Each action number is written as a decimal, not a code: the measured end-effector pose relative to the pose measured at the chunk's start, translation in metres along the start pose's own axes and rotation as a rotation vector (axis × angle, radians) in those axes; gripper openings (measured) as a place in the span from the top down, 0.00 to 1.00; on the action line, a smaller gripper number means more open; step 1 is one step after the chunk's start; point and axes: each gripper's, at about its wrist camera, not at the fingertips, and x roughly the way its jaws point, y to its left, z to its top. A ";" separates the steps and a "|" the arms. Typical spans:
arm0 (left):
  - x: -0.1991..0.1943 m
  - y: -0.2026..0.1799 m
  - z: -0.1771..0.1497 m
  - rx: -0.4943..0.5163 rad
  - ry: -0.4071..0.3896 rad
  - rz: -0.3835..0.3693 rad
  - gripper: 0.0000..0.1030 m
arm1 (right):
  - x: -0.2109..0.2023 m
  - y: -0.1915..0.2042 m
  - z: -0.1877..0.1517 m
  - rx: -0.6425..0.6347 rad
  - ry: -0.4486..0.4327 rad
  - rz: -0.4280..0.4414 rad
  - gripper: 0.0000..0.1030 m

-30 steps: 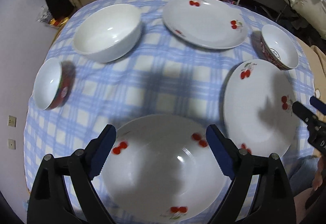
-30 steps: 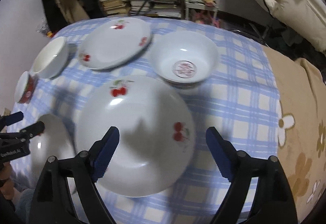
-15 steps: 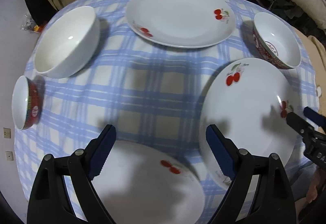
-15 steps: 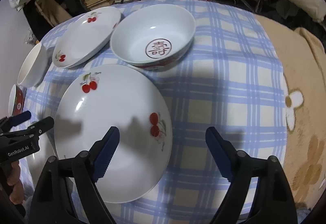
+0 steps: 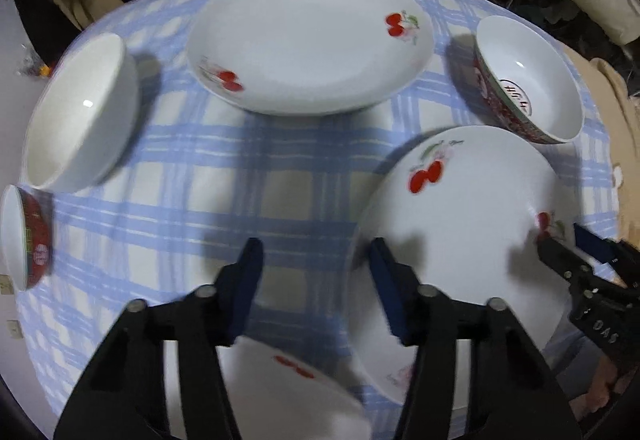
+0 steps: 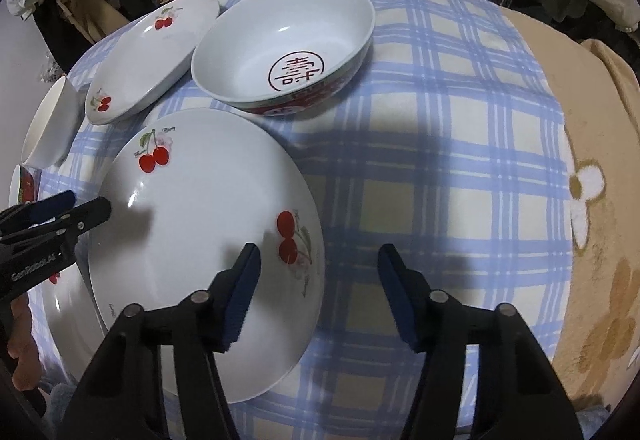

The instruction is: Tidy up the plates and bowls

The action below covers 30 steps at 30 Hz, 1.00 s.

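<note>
A white plate with red cherries [image 5: 460,240] [image 6: 200,220] lies on the blue plaid tablecloth [image 5: 240,179]. My left gripper [image 5: 316,280] [image 6: 90,201] straddles its left rim and my right gripper [image 6: 320,288] [image 5: 560,238] straddles its right rim. Both point steeply down. Each pair of jaws is closing with the rim between them, and a gap still shows at the pads. A second cherry plate [image 5: 308,39] [image 6: 148,59] lies at the far side. A third plate [image 5: 288,392] sits near, partly under my left gripper.
A red-sided bowl with a red character inside [image 5: 528,79] [image 6: 284,47] stands just behind the middle plate. A plain white bowl [image 5: 80,111] and a small red bowl [image 5: 24,236] stand at the left edge. A beige flowered blanket [image 6: 592,199] lies right; stacked books behind.
My left gripper moved from over the near plate to the middle plate's left rim. Both grippers sank toward that plate and their jaws narrowed.
</note>
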 end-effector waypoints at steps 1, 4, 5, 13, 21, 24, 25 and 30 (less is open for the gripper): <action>0.002 -0.002 0.000 0.004 0.007 -0.021 0.62 | 0.001 -0.001 0.000 0.001 0.003 0.007 0.50; 0.007 -0.013 -0.001 0.043 0.024 -0.075 0.77 | 0.002 -0.001 -0.001 -0.001 0.017 0.032 0.73; 0.008 -0.014 -0.002 0.047 0.027 -0.083 0.78 | 0.003 0.000 -0.001 0.000 0.018 0.048 0.79; -0.005 -0.019 -0.005 0.058 0.009 -0.066 0.79 | 0.002 -0.004 -0.004 0.032 0.017 0.090 0.81; -0.024 -0.022 -0.008 0.083 0.006 -0.027 0.79 | -0.014 0.001 -0.008 0.023 -0.003 0.105 0.81; -0.034 -0.015 -0.012 0.073 0.002 -0.014 0.79 | -0.017 0.007 -0.009 0.015 -0.002 0.126 0.81; -0.036 -0.011 -0.014 0.065 0.002 -0.015 0.79 | -0.019 0.010 -0.009 0.012 -0.003 0.130 0.82; -0.054 0.008 -0.026 0.033 -0.022 -0.020 0.79 | -0.036 0.032 -0.008 -0.027 -0.044 0.132 0.82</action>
